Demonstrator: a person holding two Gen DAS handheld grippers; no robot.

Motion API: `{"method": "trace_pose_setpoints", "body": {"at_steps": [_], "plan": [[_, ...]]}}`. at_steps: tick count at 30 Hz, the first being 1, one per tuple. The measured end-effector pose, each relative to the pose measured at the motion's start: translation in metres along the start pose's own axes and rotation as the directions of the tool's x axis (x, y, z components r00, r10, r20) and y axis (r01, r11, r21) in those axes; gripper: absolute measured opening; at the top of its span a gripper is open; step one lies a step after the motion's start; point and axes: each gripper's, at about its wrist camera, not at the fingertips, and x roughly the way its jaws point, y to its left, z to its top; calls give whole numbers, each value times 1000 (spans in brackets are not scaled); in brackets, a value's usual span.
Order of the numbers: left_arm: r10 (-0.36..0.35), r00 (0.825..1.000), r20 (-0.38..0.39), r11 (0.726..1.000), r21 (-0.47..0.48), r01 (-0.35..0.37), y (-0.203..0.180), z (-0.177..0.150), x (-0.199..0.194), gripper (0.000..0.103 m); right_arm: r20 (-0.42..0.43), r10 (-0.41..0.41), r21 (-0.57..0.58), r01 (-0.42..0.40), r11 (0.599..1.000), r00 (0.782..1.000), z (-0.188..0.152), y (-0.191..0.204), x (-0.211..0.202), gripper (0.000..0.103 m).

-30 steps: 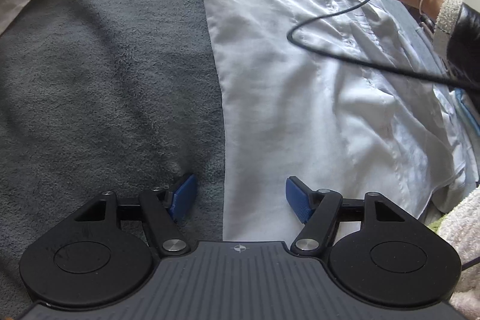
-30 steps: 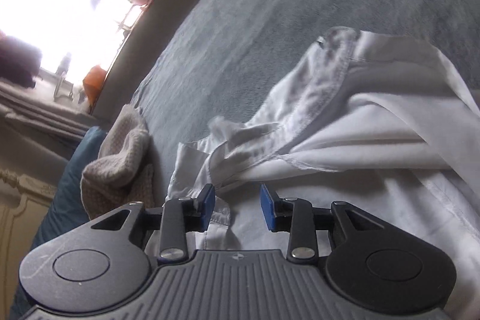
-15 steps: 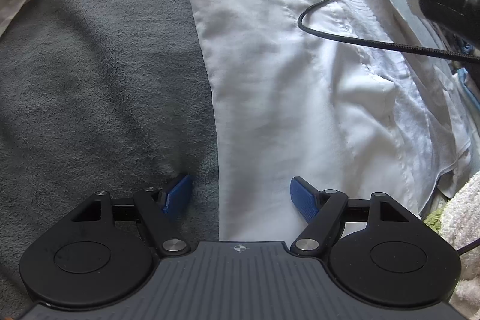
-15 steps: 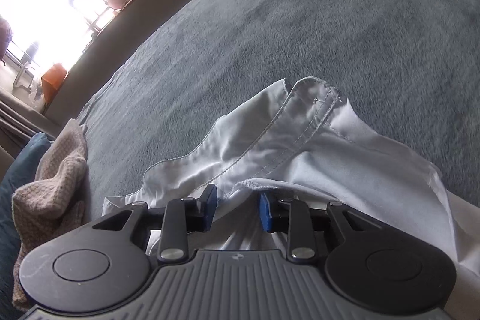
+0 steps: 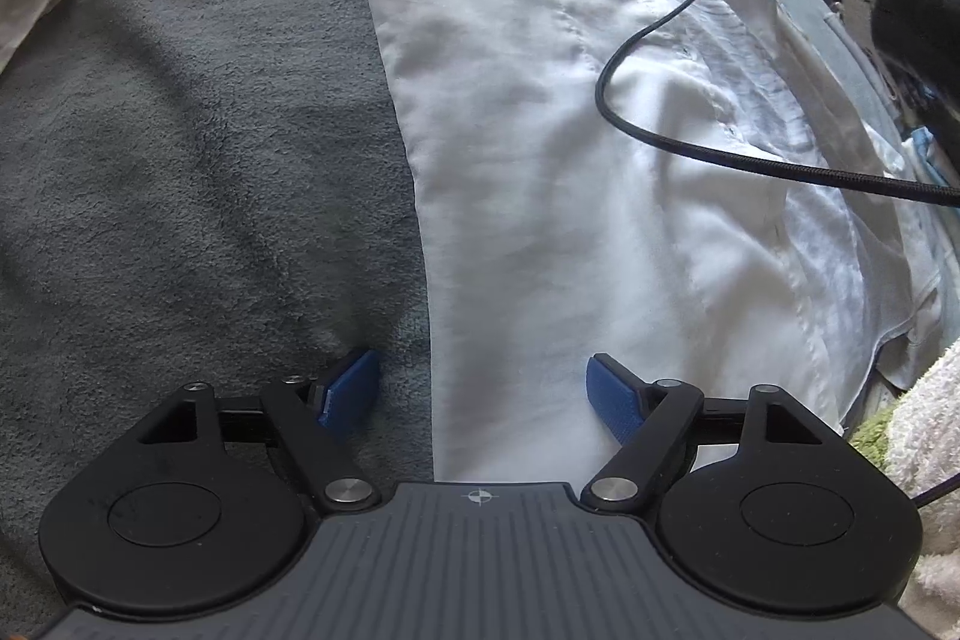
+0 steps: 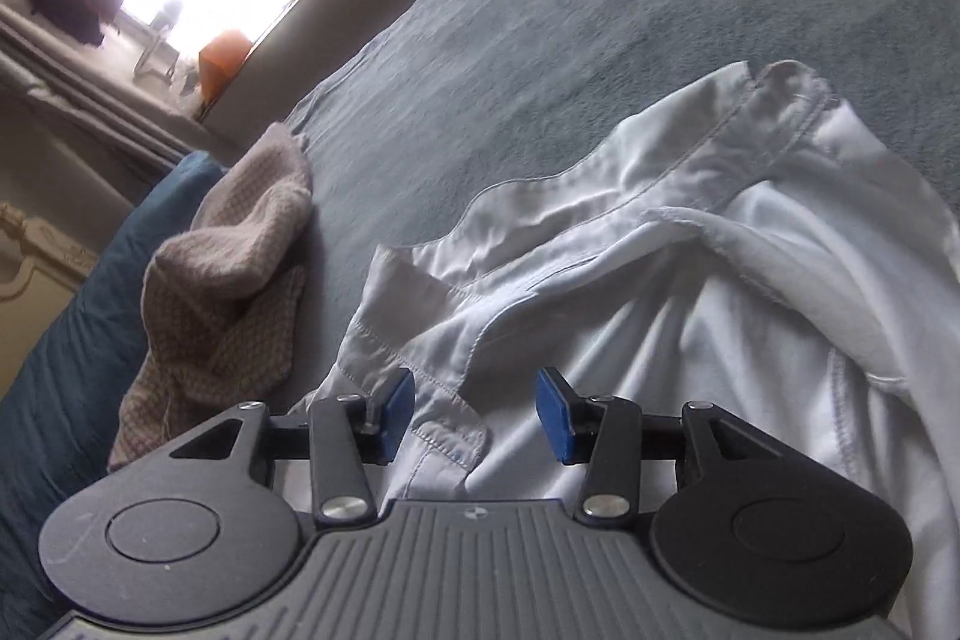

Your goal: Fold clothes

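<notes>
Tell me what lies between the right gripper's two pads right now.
In the right wrist view, the white shirt's collar end lies between the right gripper's just-opened jaws, unpinched.

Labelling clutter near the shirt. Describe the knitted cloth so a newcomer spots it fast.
Start at the grey blanket that covers the bed, then find the white shirt spread on it. Just left of the shirt's collar, against a blue cushion, lies the knitted cloth: crumpled, beige-pink and coarsely woven, unlike the smooth white shirt.

The left gripper [image 5: 483, 394], jaws wide, straddles the white shirt's [image 5: 570, 160] edge on the grey blanket [image 5: 180, 160].
</notes>
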Motion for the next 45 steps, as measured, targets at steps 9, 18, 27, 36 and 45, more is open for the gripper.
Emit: {"method": "trace_pose_setpoints", "body": {"at_steps": [9,18,27,36,45], "plan": [[-10,1000,3,1000,-11,10,1,0,1,78,182,-75,-311,129,942,980,-12,49,14,1],[-13,1000,6,1000,-19,13,3,-2,2,78,236,-208,-405,291,867,949,-13,53,27,9],[-18,1000,11,1000,-15,18,5,-3,3,78,-51,34,-1,-34,999,998,-17,2,-7,32],[-22,1000,15,999,-24,22,7,-3,3,78,-138,95,126,-78,989,986,-30,-9,17,32],[-27,999,17,999,-30,28,8,-3,3,78,-73,92,2,-93,996,993,-32,7,3,3]]}}
